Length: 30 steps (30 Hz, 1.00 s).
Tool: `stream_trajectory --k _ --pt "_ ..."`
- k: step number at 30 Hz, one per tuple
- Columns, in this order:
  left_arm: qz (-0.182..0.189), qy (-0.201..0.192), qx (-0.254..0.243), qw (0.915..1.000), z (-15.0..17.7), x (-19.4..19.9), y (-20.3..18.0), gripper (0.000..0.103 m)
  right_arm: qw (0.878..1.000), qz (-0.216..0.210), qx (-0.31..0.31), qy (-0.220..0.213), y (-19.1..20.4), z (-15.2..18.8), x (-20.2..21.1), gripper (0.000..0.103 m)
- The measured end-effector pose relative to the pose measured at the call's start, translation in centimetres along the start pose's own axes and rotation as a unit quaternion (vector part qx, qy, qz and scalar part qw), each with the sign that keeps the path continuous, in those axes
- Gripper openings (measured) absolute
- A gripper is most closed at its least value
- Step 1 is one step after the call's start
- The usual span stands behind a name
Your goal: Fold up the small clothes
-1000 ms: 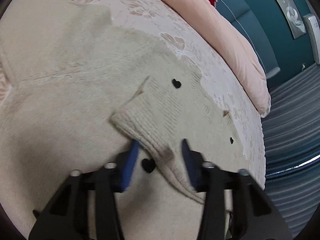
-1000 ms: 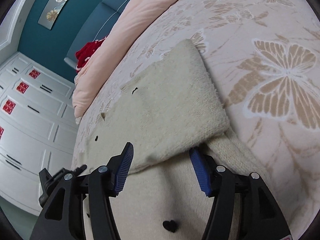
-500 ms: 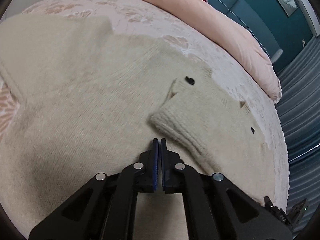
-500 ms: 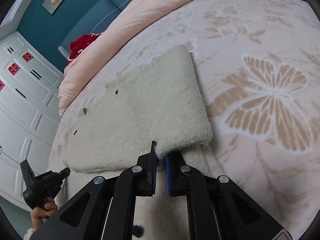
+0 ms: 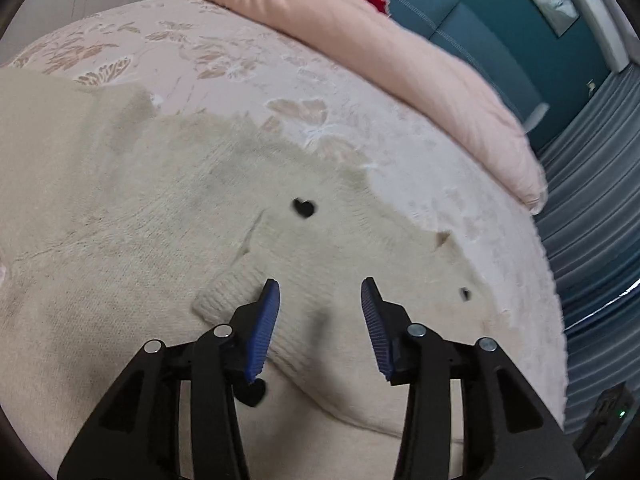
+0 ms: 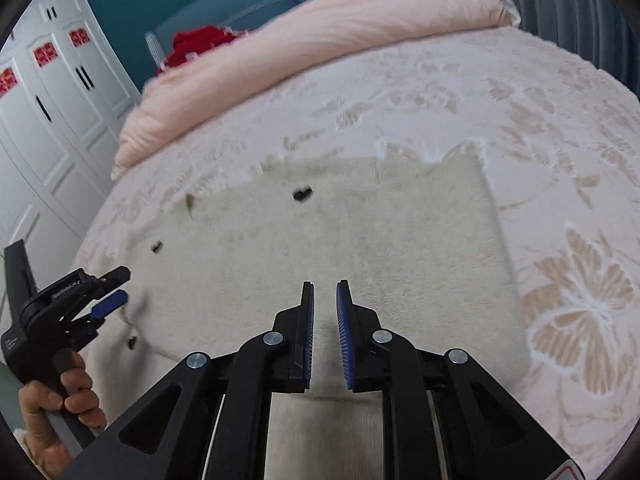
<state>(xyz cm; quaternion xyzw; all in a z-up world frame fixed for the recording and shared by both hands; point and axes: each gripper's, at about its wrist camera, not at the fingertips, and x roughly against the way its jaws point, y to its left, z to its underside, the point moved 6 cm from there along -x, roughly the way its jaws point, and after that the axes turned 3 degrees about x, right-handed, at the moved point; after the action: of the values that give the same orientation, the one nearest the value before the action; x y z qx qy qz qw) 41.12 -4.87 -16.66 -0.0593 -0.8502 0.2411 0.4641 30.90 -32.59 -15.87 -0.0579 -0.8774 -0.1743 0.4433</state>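
While the cream knit sweater (image 5: pixel 168 216) is spread flat on the bed (image 5: pixel 440 184), its folded-in sleeve (image 5: pixel 320 264) is seen lying across the body, ribbed cuff (image 5: pixel 224 300) turned toward the left tool (image 5: pixel 320 312). That tool's jaws have just been opening and are now held fairly wide above the sleeve, with knit beneath the gap but nothing pressed by the blue pads (image 5: pixel 264 328). A black heart button (image 5: pixel 303 207) is shown beyond the cuff, another (image 5: pixel 252 394) just under the left pad, and a smaller one (image 5: pixel 464 293) near the sweater's outer edge.

From the right wrist view, the right tool (image 6: pixel 325 316) is seen with its jaws drawn narrow, a slim gap left between the pads and no cloth caught in it. The folded panel (image 6: pixel 400 240) is laid ahead of it, its right edge running straight alongside the butterfly pattern (image 6: pixel 580 312) of the bedspread (image 6: pixel 540 128). Bare bedspread is left open to the right and beyond the far edge, up to the pink duvet (image 6: pixel 320 40) rolled at the head of the bed. The left tool (image 6: pixel 108 292) is also visible at the sweater's left edge, gripped by a hand (image 6: pixel 60 404), with white wardrobe doors (image 6: pixel 48 120) close behind that side.
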Motion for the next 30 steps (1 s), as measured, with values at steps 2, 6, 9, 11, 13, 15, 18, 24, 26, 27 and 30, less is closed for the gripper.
stream_trajectory --k 2,6,9,11,13,15,18,24,26,27,30 --pt "-0.008 -0.001 0.0 1.0 0.6 -1.1 1.4 0.034 0.999 0.041 -0.025 0.025 -1.7 0.3 -2.2 0.0" --pt "0.004 -0.018 -0.035 0.9992 1.1 -0.7 1.7 0.034 0.995 0.065 -0.053 -0.061 -3.3 -0.2 0.8 0.005" --pt "0.009 -0.026 -0.04 0.9988 1.2 0.3 1.8 0.035 0.994 0.107 -0.001 -0.026 -3.5 1.0 -0.8 0.003" --pt "0.041 -0.035 -0.006 0.9985 0.6 2.5 2.6 0.042 0.996 0.085 -0.011 -0.021 -2.3 1.3 1.1 0.014" --pt "0.062 -0.057 0.028 0.9961 -0.4 5.4 5.0 0.055 0.999 0.029 -0.017 -0.037 -0.3 2.7 3.4 0.014" --pt "0.049 -0.088 0.062 0.993 -2.0 8.4 9.5 0.076 0.999 0.006 0.006 -0.036 1.8 5.5 4.9 0.019" --pt "-0.02 -0.122 0.117 0.9853 -4.9 12.1 18.6 0.085 1.0 -0.015 0.005 -0.014 4.0 10.5 5.7 0.021" --pt "-0.137 -0.155 0.284 0.9361 -10.3 16.8 37.2 0.085 0.999 0.014 0.025 -0.035 6.5 16.0 5.9 0.039" --pt "-0.137 -0.151 0.317 0.9261 -11.4 16.9 40.3 0.085 0.998 0.01 0.051 -0.038 7.4 16.2 5.6 0.055" --pt "-0.135 -0.147 0.325 0.9243 -12.2 16.6 41.1 0.085 0.998 0.006 0.059 -0.037 7.7 16.2 5.5 0.061" --pt "-0.129 -0.15 0.328 0.9239 -14.1 16.0 41.2 0.072 0.997 0.002 0.068 -0.033 8.0 16.3 5.2 0.067"
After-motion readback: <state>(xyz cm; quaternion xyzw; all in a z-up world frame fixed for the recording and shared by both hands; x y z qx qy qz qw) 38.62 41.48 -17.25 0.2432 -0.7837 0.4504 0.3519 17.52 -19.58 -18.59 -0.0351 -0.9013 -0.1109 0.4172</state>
